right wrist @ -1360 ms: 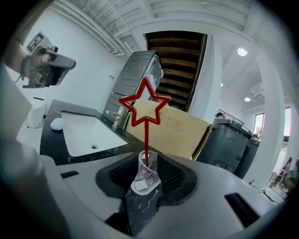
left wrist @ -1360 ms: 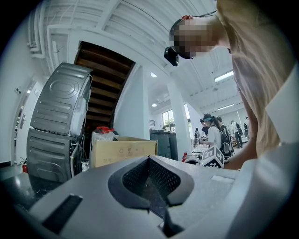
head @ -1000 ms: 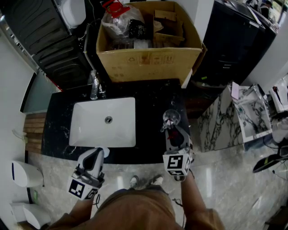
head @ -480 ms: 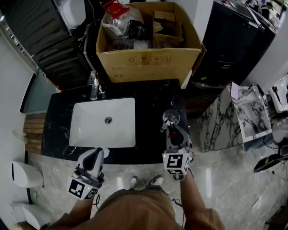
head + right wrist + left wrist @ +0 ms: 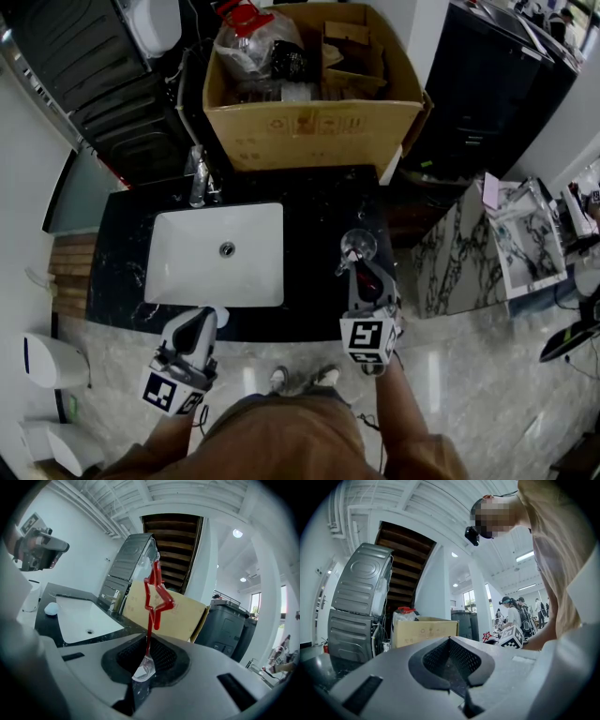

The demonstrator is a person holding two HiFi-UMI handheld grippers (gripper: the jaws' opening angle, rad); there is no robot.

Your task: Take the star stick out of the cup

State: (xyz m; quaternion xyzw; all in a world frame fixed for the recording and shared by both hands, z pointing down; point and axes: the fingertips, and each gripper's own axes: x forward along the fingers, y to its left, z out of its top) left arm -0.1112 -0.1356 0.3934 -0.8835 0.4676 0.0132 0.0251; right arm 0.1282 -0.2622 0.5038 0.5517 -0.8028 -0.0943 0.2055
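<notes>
On my feed the operator wears a tan shirt [image 5: 281,436] w/ short slvs and pale shoes [image 5: 279,378]. The left gripper [image 5: 202,319] & right gripper [image 5: 361,272] look identical: smooth lt-grey shells, rounded, narrowing toward the tips. Each has a cube at the rear w/ blk-on-wht square markers: left cube [image 5: 173,394], right cube [image 5: 367,341]. The inner pads [image 5: 461,658] are dark w/ a fine mesh texture. There's a narrow dark slot [image 5: 72,657] in the shell top.

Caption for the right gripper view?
Right tongs closing around the red star-topped plastic stick between them; white sink, cardboard box behind.
</notes>
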